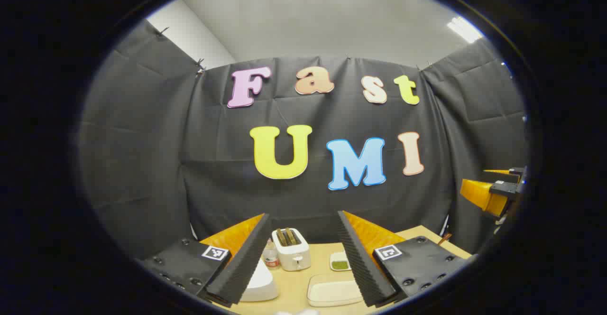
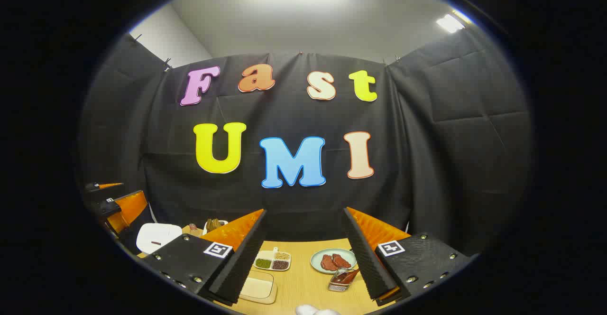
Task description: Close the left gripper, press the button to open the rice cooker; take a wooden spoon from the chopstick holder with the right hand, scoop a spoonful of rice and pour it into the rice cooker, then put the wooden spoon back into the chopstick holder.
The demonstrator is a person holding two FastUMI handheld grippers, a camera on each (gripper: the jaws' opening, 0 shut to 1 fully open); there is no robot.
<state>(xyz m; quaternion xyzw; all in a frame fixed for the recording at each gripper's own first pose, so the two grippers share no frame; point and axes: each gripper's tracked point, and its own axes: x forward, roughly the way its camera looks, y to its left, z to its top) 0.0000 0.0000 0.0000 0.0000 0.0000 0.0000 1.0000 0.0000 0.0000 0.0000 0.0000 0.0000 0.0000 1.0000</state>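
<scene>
In the left gripper view my left gripper point(image 1: 302, 214) is held up over the near edge of the wooden table point(image 1: 294, 282), open, with nothing between its fingers. The white rice cooker point(image 1: 260, 284) sits low, partly behind the left finger. In the right gripper view my right gripper point(image 2: 304, 209) is also open and holds nothing. There the rice cooker point(image 2: 158, 236) stands at the far left with its lid down, and the left gripper point(image 2: 133, 190) hovers beside it. A divided dish of grains point(image 2: 272, 259) lies ahead on the table.
A white toaster point(image 1: 291, 253) with a small bottle point(image 1: 271, 255) beside it stands at the back. A cream tray point(image 1: 334, 290), a small green-filled dish point(image 1: 339, 263), a plate of meat point(image 2: 333, 260) and a small clear container point(image 2: 342, 279) lie on the table. The right gripper point(image 1: 474, 180) is at the far right.
</scene>
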